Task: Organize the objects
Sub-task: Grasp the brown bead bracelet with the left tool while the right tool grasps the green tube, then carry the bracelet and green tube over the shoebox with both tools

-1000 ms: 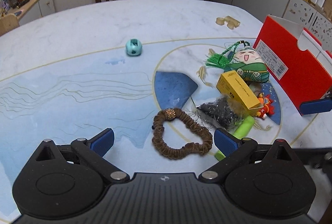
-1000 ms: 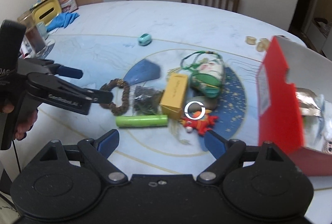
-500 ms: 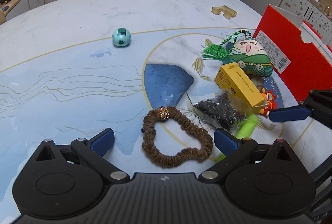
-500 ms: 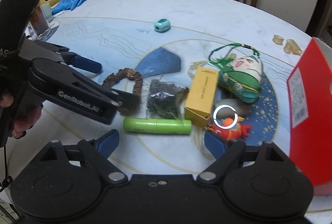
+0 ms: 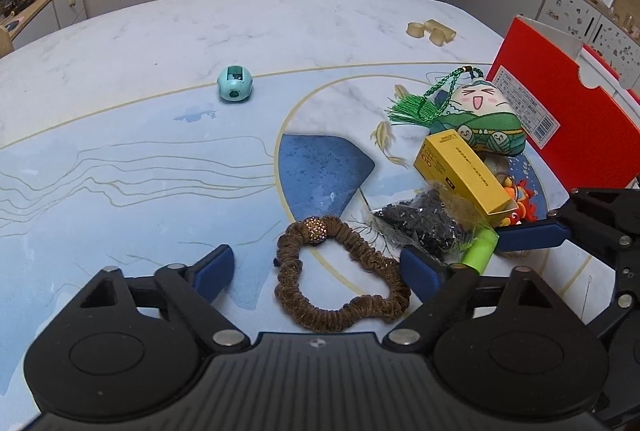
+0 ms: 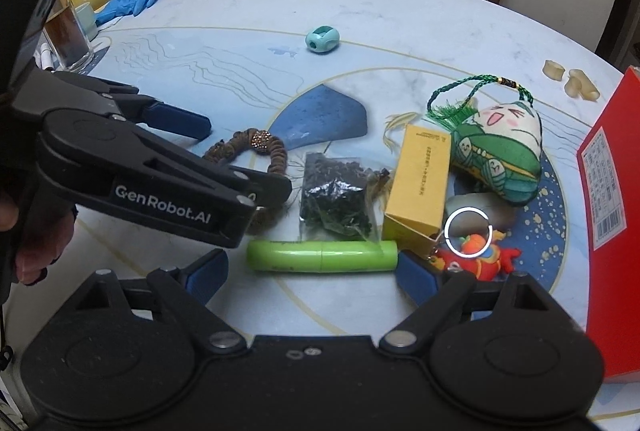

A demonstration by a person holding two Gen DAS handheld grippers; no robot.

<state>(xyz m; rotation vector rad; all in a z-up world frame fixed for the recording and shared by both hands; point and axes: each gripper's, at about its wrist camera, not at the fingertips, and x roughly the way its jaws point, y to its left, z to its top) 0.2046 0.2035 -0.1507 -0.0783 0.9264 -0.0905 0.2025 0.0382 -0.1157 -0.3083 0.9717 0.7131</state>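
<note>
White "GenRobot.AI" lettering runs along the side of the left gripper (image 6: 244, 167), easy to read from the right wrist cam. Only other print is small text on the yellow box (image 6: 418, 187) and a barcode label on the red box (image 5: 560, 119), both too tiny to read.

Using the yellow box as landmark: brown scrunchie (image 5: 340, 279) lies flat on the table (image 5: 160, 111) to its left, w/ the clear bag of dark bits (image 6: 336, 203) btwn them. Left gripper's fingers are spread wide, one each side of the scrunchie, nothing pinched; can't tell if the tips touch the table.

Lime-green tube (image 6: 322, 255) lies just in front of the yellow box. Right gripper (image 6: 312, 275) is also spread wide, its blue pads flanking the tube's ends, not squeezing it. Red/orange toy (image 6: 480, 255) w/ a white ring sits at the box's near right corner, green plush (image 6: 500, 151) right behind it, teal sharpener (image 5: 235, 84) well off to the far left.

Red box stands to the right of the yellow box; insides not visible.
</note>
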